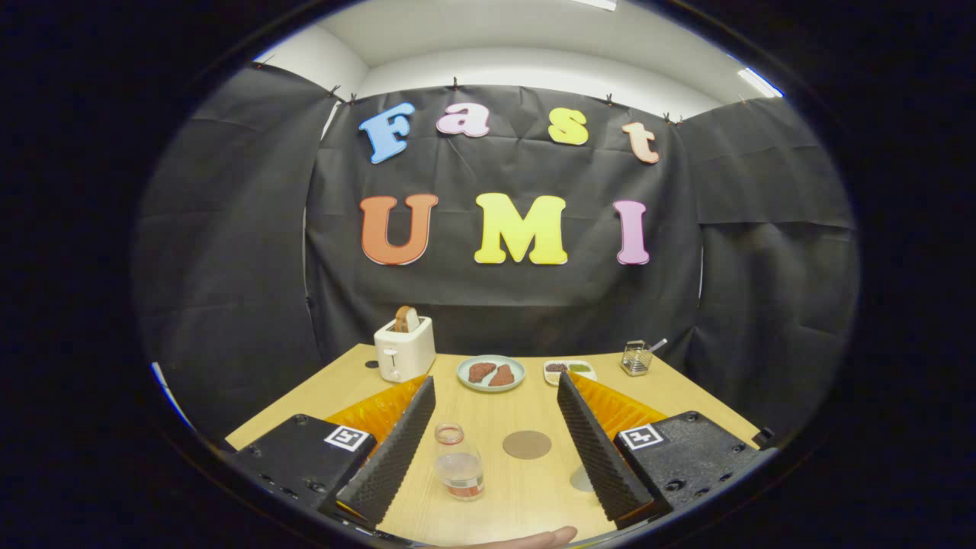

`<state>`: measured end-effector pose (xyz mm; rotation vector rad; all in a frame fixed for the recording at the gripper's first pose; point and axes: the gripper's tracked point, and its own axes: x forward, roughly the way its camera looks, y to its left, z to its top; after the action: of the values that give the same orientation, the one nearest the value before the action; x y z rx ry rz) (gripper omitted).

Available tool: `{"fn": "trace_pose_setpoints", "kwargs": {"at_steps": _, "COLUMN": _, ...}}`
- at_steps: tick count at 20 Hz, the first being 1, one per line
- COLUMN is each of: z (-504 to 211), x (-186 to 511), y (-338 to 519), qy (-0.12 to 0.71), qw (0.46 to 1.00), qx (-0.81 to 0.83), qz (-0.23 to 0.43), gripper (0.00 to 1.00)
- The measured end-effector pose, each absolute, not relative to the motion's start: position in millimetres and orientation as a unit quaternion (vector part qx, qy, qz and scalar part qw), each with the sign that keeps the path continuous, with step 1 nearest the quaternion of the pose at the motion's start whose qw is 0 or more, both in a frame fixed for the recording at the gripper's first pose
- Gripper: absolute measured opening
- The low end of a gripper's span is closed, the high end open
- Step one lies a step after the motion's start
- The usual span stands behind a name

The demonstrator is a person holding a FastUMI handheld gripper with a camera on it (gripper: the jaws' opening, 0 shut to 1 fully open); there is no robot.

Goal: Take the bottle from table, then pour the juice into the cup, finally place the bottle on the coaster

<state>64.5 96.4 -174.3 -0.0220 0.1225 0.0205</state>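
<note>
Gripper [492, 450]: fingers spread wide, holding nothing. Bottle [459, 461]: upright on table [686, 393], between the fingers, nearer the left one, uncapped it seems, a little juice inside. Coaster [527, 444]: just beyond, to its right. Plate [491, 373], toaster [404, 348]: far end. Risk: an off-centre close may tip the open bottle and spill it.

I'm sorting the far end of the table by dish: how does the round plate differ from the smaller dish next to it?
The round pale-green plate is circular and larger; the small white dish beside it looks oblong and smaller. The plate carries two reddish-brown pieces; the dish holds a dark portion and a green portion side by side. The plate sits nearer the white toaster, the dish nearer the wire holder. Both lie flat on the wooden table, beyond the open gripper.
</note>
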Motion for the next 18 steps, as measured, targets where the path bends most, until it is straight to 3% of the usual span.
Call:
{"fn": "trace_pose_setpoints", "kwargs": {"at_steps": 11, "z": -269.0, "x": 64.0, "y": 147.9, "qy": 0.043, "qw": 0.998, "qx": -0.034, "qz": 0.020, "gripper": 1.00}}
{"fn": "trace_pose_setpoints", "kwargs": {"at_steps": 18, "z": -332.1, "x": 80.5, "y": 140.5, "qy": 0.048, "qw": 0.997, "qx": -0.050, "qz": -0.020, "gripper": 1.00}}
